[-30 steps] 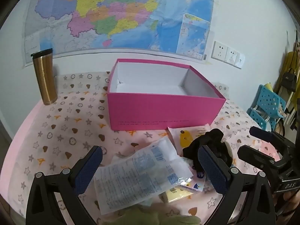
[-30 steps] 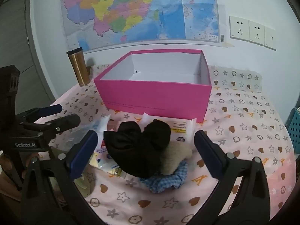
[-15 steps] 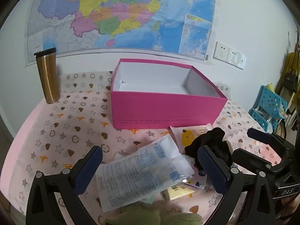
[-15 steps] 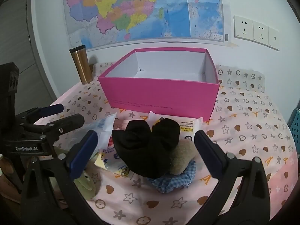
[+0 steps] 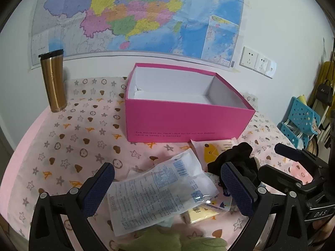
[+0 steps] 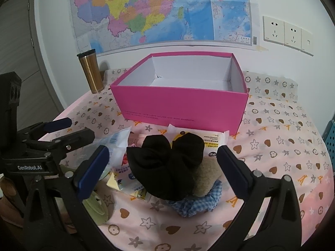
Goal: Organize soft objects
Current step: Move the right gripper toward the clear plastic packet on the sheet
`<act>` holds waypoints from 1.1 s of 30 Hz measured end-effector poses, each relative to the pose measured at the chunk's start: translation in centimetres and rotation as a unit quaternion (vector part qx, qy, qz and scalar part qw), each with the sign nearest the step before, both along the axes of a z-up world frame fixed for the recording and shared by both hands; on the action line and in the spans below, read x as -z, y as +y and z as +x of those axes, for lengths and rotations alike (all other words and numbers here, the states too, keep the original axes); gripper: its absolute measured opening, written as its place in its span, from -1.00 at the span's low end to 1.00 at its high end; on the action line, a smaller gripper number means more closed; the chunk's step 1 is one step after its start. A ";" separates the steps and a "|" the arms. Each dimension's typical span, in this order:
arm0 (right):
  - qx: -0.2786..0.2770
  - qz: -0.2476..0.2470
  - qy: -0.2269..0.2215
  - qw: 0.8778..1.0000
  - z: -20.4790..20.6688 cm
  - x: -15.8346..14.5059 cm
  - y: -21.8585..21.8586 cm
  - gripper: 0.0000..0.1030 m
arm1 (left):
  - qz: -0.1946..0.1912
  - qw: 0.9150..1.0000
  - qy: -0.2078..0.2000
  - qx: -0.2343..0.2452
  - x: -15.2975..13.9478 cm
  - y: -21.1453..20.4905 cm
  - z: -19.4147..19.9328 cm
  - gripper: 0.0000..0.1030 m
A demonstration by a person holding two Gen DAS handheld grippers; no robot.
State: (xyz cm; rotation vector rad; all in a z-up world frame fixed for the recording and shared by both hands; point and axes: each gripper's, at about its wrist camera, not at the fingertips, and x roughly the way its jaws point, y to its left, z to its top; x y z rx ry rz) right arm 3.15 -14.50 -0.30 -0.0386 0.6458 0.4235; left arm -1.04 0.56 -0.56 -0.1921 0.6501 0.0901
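Left wrist view: the left gripper [image 5: 167, 187] is spread wide and holds nothing; between its fingers [image 5: 98, 185] lies a clear packet [image 5: 159, 192] with blue print, flat on the patterned cloth [image 5: 69, 146]; a yellow packet [image 5: 201, 212] peeks out from under its right edge; a black scrunchie [image 5: 236, 161] sits just right of the packet, partly behind the right finger; a white pouch [image 5: 211, 151] with a yellow figure lies between the scrunchie and the pink box [image 5: 188, 123]; the box stands open behind the pile; something green and fuzzy [image 5: 173, 242] shows at the bottom edge; a gold tumbler [image 5: 54, 83] stands upright at the far left, well apart from the box; a map [image 5: 136, 14] hangs on the wall; the right gripper's tips show at the right edge.

Right wrist view: the right gripper [image 6: 163, 171] is also spread wide, gripping nothing; the scrunchie [image 6: 167, 163] sits between its fingers [image 6: 232, 171] atop the pile, touching a beige fuzzy piece [image 6: 207, 175]; a blue gingham scrunchie [image 6: 196, 202] lies under both; the packet [image 6: 119, 144] and pouch [image 6: 213, 142] lie near the box [image 6: 178, 108]; the tumbler [image 6: 90, 71] stands left of the box; the left gripper shows at the left edge.
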 end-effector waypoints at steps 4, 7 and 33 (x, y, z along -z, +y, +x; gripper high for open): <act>-0.001 -0.002 0.001 1.000 0.1 0.1 0.2 0.99 | -0.002 1.000 -0.001 -0.003 -0.1 0.2 0.0 0.99; -0.003 -0.001 0.001 1.000 0.2 0.1 0.4 0.99 | -0.002 1.000 -0.001 -0.003 -0.1 0.2 0.0 0.99; -0.013 -0.003 0.006 1.000 0.1 0.4 1.3 0.99 | -0.001 1.000 0.000 0.001 0.0 -0.1 0.2 0.99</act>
